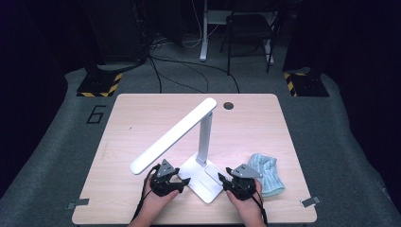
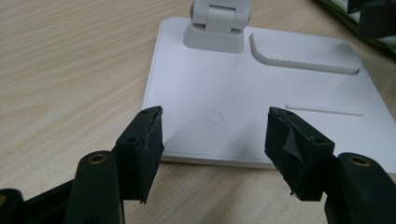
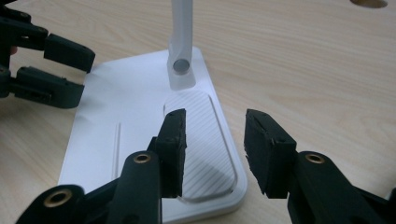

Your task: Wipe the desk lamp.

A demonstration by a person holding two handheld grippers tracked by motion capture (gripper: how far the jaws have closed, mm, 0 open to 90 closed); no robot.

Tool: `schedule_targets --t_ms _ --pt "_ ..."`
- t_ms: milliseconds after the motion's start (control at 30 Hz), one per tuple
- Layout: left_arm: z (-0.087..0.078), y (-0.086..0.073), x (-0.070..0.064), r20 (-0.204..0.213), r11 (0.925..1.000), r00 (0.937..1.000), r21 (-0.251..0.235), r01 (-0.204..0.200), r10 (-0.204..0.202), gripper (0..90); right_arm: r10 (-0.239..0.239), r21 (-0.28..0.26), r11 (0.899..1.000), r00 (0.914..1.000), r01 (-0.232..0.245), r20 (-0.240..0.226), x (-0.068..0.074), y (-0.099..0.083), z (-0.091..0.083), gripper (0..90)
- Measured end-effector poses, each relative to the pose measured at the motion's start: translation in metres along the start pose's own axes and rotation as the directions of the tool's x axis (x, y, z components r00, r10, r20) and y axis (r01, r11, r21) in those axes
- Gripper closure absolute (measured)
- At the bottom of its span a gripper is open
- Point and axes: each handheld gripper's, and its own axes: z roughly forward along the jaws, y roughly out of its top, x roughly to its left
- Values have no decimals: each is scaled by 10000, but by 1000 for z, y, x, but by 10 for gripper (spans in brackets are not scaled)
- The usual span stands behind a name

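A white desk lamp (image 1: 203, 142) is standing at the table's (image 1: 132, 118) centre, its base (image 2: 243, 121) toward six o'clock. The left gripper (image 1: 178, 181) is hovering at the base's nine o'clock edge, jaws spread wide and holding nothing. The right gripper (image 1: 226, 181) is sitting at three o'clock, jaws narrowly parted over the ribbed pad (image 3: 201, 140), a blue cloth (image 1: 267, 172) lying just beside it.

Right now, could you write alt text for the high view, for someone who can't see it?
A white desk lamp stands on a wooden table, its long head tilted down to the left. A person's hands hold the left tongs and right tongs, both open, at either side of its base. A light blue cloth lies to the right.
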Motion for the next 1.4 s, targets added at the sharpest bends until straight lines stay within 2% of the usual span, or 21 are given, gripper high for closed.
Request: schedule_targets --t_ms 67,233,333,500,533,567,633,700,800,867,1200,1400 --pt "0 0 1 -56 9999 9999 25 -110 110 370 -14 94 10000 10000 14 -3 2 -5 -1 587" --pt "0 0 1 -99 10000 9999 -1 -28 28 369 -14 264 9997 10000 16 -71 6 -15 -3 576" --pt "0 0 2 -167 9999 9997 25 -167 167 369 -67 426 9991 9999 71 -94 8 -19 -1 571" --pt "-1 0 2 -185 9999 9997 4 -159 159 368 -274 419 9988 9993 263 250 8 -20 1 565" --pt "-1 0 2 -103 10000 9999 14 -39 39 368 -124 570 9983 9997 111 214 7 -20 1 563" --pt "-1 0 2 -157 9999 9998 21 -128 128 368 7 490 9988 9997 -18 229 8 -22 1 569" --pt "-1 0 2 -91 10000 10000 -10 -28 28 368 -207 536 9984 9993 190 310 9 -22 0 583" --pt "-1 0 2 -117 10000 9999 -37 -4 4 368 -187 497 9986 9993 171 309 9 -23 0 583" --pt "-1 0 2 -123 9999 9999 14 -109 109 368 -85 543 9985 9995 68 311 8 -21 0 604" --pt "-1 0 1 -83 10000 9999 39 -69 70 368 -137 675 9976 9997 123 206 6 -19 1 692" --pt "-1 0 3 -51 9999 10000 102 -55 56 368 128 1257 9919 9996 -158 248 -2 -3 17 734" --pt "-2 0 4 -81 10000 10000 89 -1 1 368 335 1348 9902 9991 -365 246 -8 6 28 741"
